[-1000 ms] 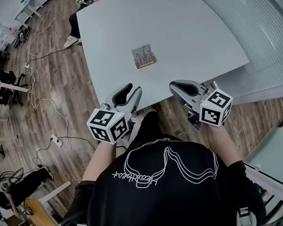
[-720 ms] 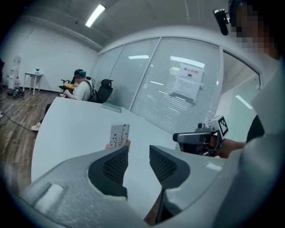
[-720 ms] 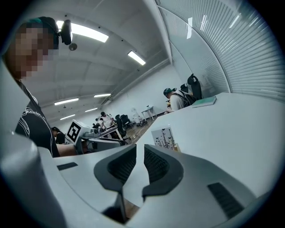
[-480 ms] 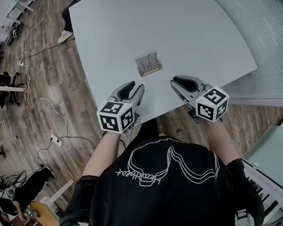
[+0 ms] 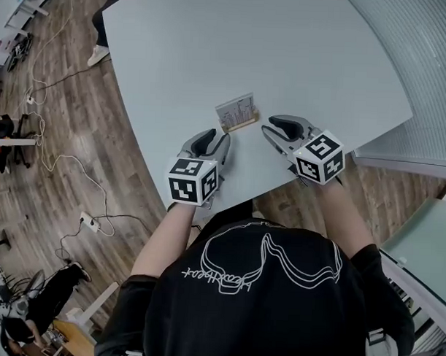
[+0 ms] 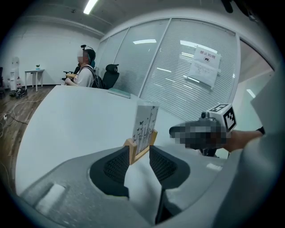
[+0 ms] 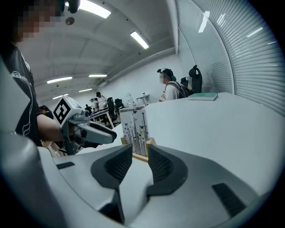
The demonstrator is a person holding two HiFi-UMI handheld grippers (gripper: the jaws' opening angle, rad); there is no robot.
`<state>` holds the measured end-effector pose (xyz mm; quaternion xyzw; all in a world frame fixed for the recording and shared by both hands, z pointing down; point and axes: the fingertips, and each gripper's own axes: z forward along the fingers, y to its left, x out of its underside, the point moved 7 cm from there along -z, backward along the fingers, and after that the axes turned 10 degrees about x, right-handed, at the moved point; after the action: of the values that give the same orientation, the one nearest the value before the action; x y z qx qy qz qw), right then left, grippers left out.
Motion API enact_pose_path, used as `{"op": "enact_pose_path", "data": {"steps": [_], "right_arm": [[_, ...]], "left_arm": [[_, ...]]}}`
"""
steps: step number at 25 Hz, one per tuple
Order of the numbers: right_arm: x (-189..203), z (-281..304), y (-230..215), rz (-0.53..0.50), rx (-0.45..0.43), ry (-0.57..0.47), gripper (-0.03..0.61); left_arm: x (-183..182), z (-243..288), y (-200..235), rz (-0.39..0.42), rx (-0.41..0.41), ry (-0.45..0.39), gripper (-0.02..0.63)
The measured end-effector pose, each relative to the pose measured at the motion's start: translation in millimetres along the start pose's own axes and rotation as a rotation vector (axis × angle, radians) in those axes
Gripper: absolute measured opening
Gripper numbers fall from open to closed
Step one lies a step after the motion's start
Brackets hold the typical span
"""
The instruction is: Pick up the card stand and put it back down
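Note:
The card stand (image 5: 236, 113), a small wooden base holding an upright white card with a dark print, stands on the light grey table (image 5: 286, 52) near its front edge. My left gripper (image 5: 210, 141) is just short of the stand on its left, jaws open and empty. To the stand's right is my right gripper (image 5: 276, 129), whose jaws are opening with nothing between them. In the left gripper view the card stand (image 6: 143, 132) stands just beyond the tips of the left gripper (image 6: 139, 154). The right gripper view shows the card stand (image 7: 137, 133) just beyond the right gripper (image 7: 140, 156).
The table's curved front edge (image 5: 230, 190) runs just under both grippers, with wood floor and cables (image 5: 70, 161) to the left. A glass wall with blinds (image 5: 424, 64) is on the right. A person (image 6: 84, 73) sits at the table's far end near a green book (image 7: 202, 96).
Both grippers have come forward over the table edge and closer to the card stand, one on each side. The right jaws have spread apart.

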<state>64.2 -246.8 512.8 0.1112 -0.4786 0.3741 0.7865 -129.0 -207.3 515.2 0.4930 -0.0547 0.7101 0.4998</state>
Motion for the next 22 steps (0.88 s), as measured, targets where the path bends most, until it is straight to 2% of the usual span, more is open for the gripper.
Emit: {"op": "enact_pose_path", "data": {"steps": [7,18,22], "right_arm": [[2,37,-18,-0.053,-0.006,0.043,0.13],[5,60,-18,-0.012,-0.062,0.063,0.13],[3,64,-15,-0.05,-0.059,0.071,0.11]], "left_arm": [[3,18,16,0.01,0.009,0.01,0.137],[4,27,28,-0.022,0.001,0.042,0.135],[2,28,28,-0.02,-0.004,0.051,0.126]]}}
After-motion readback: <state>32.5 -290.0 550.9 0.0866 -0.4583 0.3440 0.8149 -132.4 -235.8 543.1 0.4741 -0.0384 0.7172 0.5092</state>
